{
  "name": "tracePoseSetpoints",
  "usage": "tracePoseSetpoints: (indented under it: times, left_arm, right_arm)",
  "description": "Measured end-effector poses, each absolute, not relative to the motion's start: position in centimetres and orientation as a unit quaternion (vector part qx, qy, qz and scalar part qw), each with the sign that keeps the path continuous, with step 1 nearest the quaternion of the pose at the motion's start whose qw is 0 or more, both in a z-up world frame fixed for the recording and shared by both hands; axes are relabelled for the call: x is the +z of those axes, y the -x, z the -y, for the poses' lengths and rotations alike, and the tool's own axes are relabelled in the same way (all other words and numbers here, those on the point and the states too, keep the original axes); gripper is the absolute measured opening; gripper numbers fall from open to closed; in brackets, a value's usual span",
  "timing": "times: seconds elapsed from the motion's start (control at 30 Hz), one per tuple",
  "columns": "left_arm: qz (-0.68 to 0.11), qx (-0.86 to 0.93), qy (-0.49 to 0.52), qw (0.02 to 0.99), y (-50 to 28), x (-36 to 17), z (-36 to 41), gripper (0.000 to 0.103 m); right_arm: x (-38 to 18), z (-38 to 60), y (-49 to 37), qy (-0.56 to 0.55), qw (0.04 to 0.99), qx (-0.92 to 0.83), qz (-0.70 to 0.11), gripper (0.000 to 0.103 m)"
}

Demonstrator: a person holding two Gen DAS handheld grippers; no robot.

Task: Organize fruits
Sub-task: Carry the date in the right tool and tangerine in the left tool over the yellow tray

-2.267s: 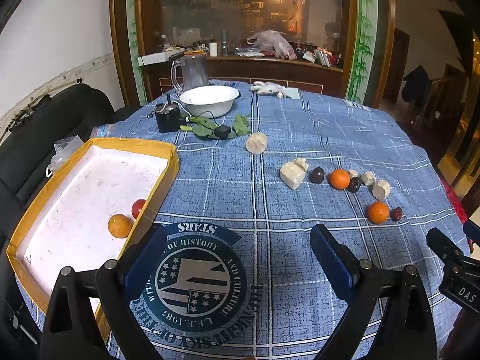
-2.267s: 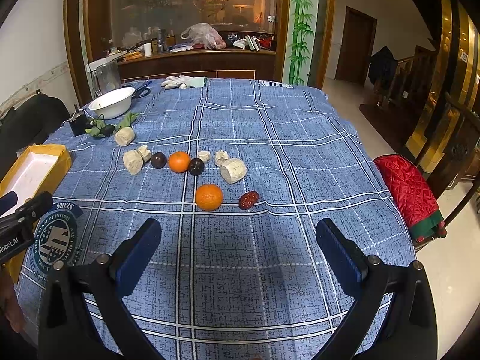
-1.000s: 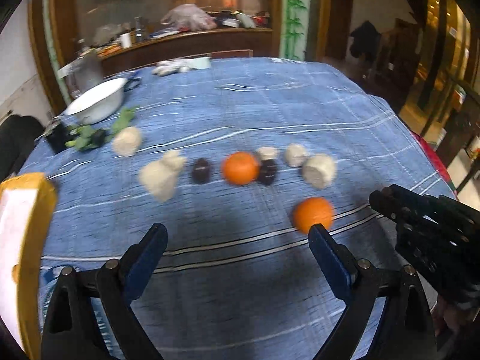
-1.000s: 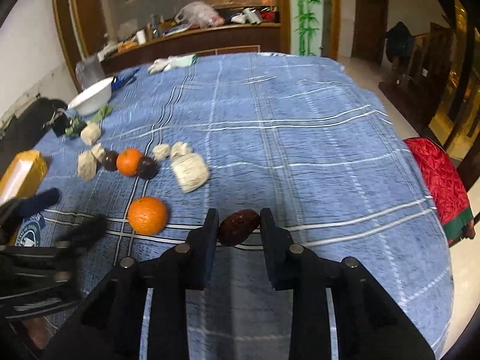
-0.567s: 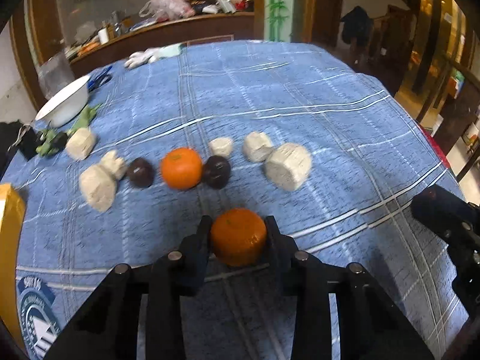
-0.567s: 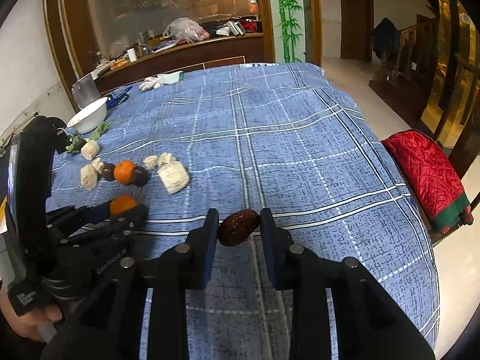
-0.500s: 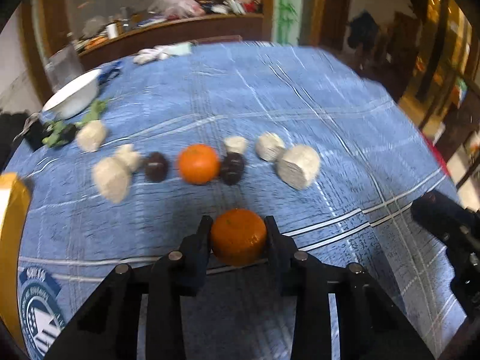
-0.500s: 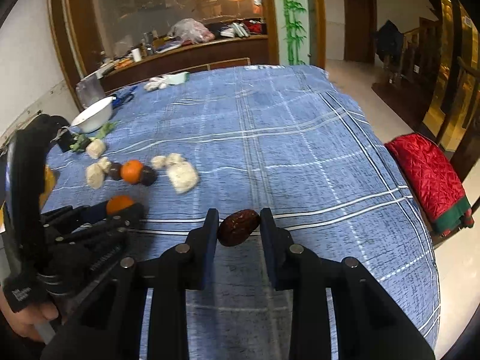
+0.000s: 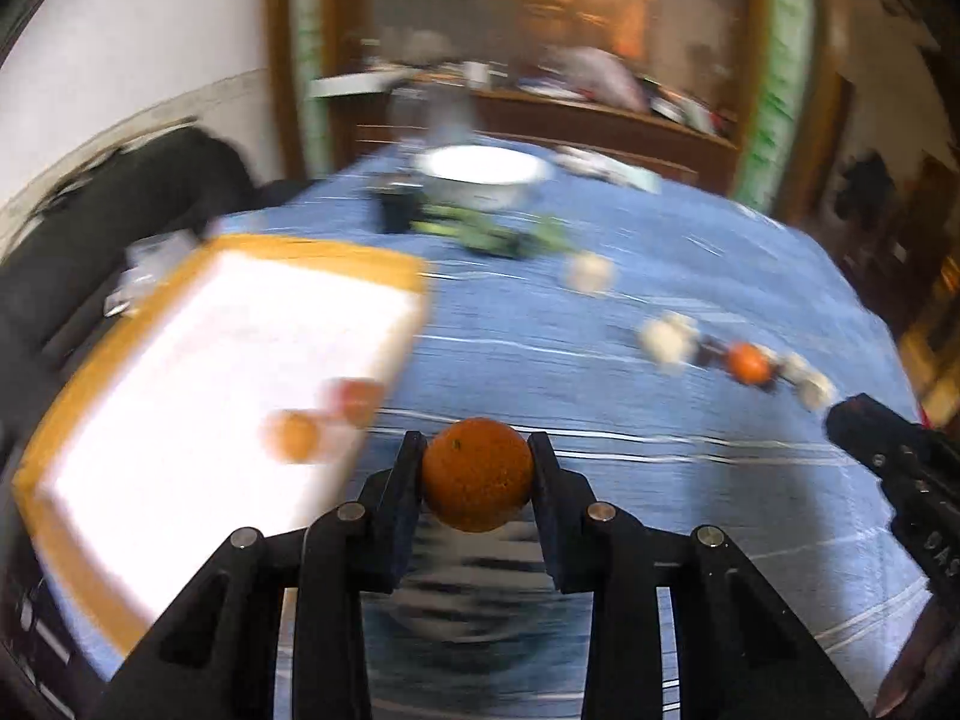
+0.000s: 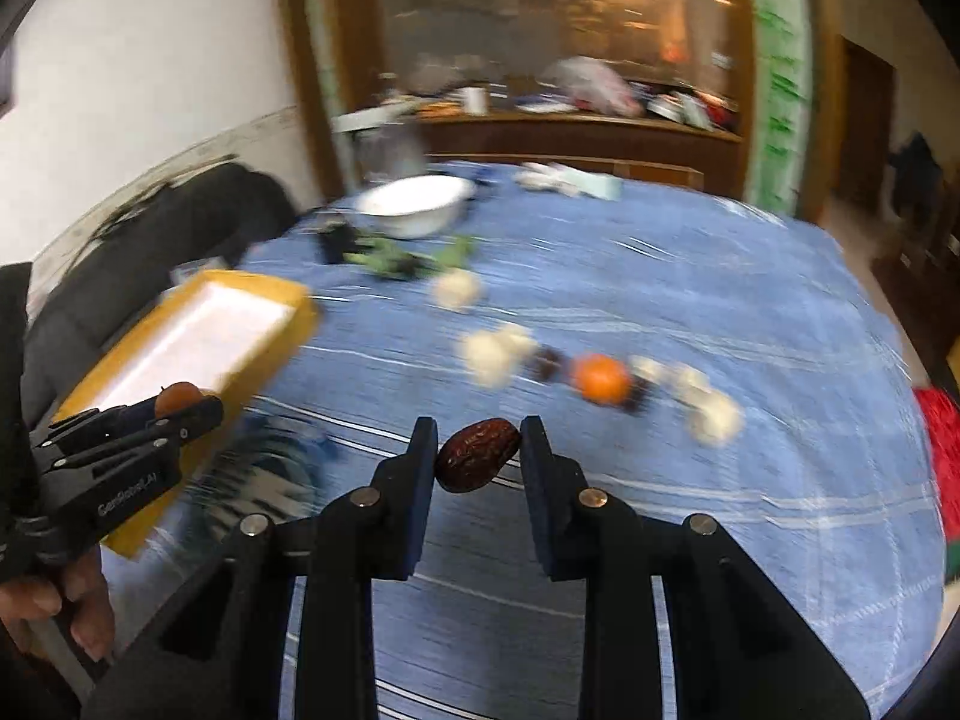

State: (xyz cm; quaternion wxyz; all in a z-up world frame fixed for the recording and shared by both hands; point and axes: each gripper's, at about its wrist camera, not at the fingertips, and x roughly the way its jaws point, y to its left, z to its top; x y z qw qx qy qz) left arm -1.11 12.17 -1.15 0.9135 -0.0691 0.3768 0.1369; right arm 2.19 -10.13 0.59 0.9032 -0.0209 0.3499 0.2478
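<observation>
Blue-checked worktop [image 9: 600,432], tray [image 9: 336,255] at left edge. Left tongs [image 9: 477,474] clamped on orange [image 9: 477,474], right tongs [image 10: 477,462] pinching date [image 10: 477,462]. Fast swing, round fruit: could slip out short of tray.

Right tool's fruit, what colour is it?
Dark reddish-brown, wrinkled and glossy: the dried date clamped in the right tool. Clearest in the right wrist view.

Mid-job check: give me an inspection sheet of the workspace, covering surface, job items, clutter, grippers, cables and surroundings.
Surface: blue checked tablecloth.
Job's things: yellow-rimmed tray holds two blurred fruits; orange and date are carried; another orange lies in a row with dark fruits and pale chunks.
Clutter: white bowl, green leaves.
Grippers: left hand-held gripper shut on the orange; right hand-held gripper shut on the date.
Cables: nothing seen.
Surroundings: wooden counter, dark sofa.
</observation>
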Motion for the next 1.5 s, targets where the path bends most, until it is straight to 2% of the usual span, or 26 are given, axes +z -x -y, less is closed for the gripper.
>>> tracePoseSetpoints:
  times: [0.2,0.4,0.7,1.5]
  left_arm:
    - [-0.37,0.225,0.101,0.896,4.1,-0.8,-20.4,0.033]
    - [-0.383,0.268,0.127,0.875,4.9,-2.2,-25.2,0.033]
    - [-0.383,0.281,0.14,0.869,5.2,-2.7,-27.0,0.033]
    - [-0.393,0.29,0.148,0.86,4.9,-3.7,-28.2,0.033]
  right_arm:
    - [1.9,0.8,-1.2,0.051,0.881,0.329,-0.335,0.03]
    - [0.5,-6.9,-1.2,0.069,0.857,0.379,-0.343,0.03]
    - [-0.7,-11.9,-2.2,0.088,0.845,0.393,-0.352,0.03]
    - [-2.7,-15.0,-4.1,0.105,0.841,0.387,-0.364,0.03]
